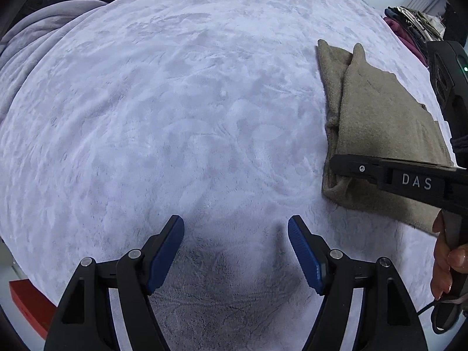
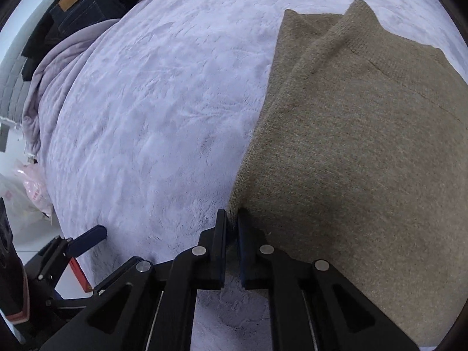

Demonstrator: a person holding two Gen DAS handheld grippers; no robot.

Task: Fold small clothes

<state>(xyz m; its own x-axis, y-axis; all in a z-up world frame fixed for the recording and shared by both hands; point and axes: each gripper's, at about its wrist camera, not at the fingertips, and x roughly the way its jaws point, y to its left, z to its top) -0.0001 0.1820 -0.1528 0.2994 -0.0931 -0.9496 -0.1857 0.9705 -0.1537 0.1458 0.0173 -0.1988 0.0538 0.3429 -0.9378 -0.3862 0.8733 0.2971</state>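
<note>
Right gripper (image 2: 231, 228) pinches the near left edge of the knit (image 2: 365, 161) lying half-folded on the blanket (image 2: 152, 102), likely to lift it for 1 more fold; left gripper (image 1: 235, 251) spread, empty, clear.

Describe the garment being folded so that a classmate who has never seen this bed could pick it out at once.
A pale lilac plush blanket covers the bed. On it lies one folded brown knitted garment, its near edge pinched in the right claw. Unlike the dark jeans and other clothes piled at the bed's edges, it lies alone, flat, in plain tan.
</note>
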